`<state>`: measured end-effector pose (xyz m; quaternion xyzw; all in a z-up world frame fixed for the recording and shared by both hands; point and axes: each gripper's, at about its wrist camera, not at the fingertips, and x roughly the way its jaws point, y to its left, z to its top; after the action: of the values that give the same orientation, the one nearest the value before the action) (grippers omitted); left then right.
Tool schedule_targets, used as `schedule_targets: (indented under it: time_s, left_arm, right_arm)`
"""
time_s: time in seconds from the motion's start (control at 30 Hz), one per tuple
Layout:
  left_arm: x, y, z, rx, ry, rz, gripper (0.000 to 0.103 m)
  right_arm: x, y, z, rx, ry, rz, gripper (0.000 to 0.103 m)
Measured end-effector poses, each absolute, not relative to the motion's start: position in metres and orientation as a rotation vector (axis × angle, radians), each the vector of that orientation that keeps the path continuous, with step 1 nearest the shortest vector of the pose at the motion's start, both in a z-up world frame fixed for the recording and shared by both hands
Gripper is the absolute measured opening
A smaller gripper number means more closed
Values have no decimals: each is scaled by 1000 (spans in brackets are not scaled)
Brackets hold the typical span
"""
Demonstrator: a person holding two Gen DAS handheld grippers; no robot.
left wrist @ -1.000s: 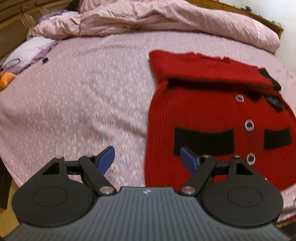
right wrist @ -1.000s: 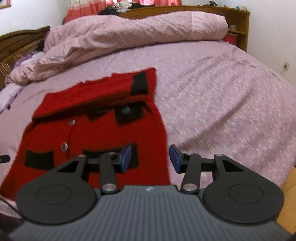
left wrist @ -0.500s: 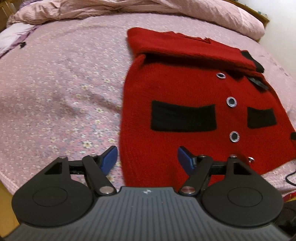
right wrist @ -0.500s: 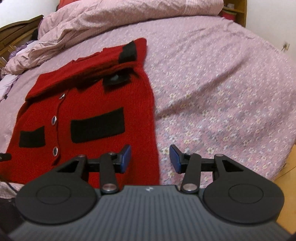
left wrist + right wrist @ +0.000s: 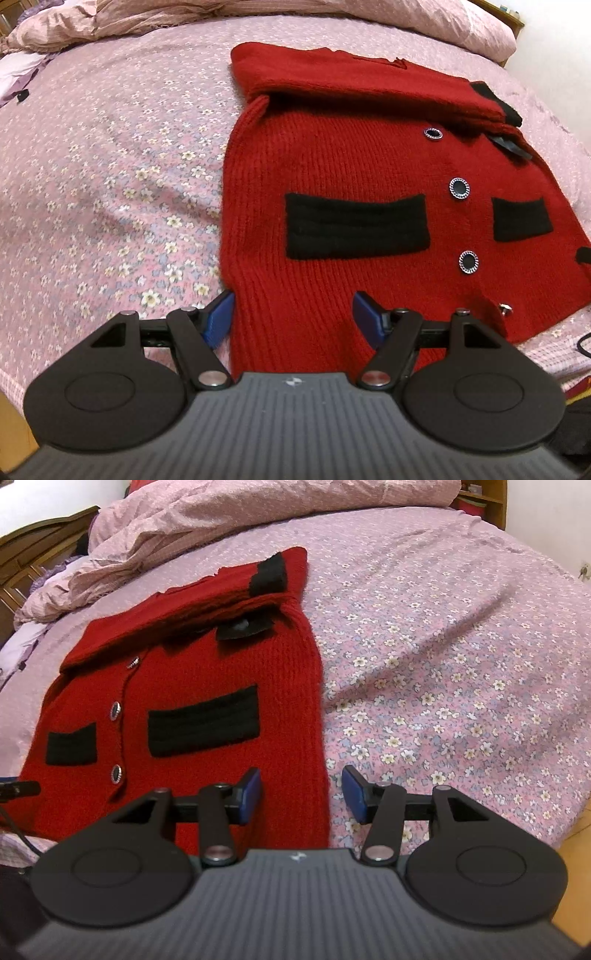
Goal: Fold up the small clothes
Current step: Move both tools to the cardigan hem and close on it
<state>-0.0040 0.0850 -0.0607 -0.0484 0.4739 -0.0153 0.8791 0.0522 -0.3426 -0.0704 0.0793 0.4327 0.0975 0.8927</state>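
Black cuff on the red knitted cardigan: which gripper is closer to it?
Right. The right gripper, fingers opening over the near edge of the red knitted cardigan, is on the same side as the black cuff; the left gripper hovers at the opposite edge.

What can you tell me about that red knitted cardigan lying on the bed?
The red cardigan is a small ribbed knit, seemingly wool, with two black pocket patches, black cuffs and dark round buttons with silvery rims down the front. It lies flat, front up, on the flowered pink bedsheet. Its sleeves are folded across the top, forming a band. The hem faces the cameras, and each bottom corner lies between an open tool's blue pads, not pinched.
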Motion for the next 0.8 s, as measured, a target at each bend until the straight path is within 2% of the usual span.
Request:
schedule_targets:
  time_s: [0.8]
  left_arm:
    - [-3, 69, -79, -136, 1048, -164, 74]
  right_arm:
    - [56, -333, -75, 241, 916, 352, 51]
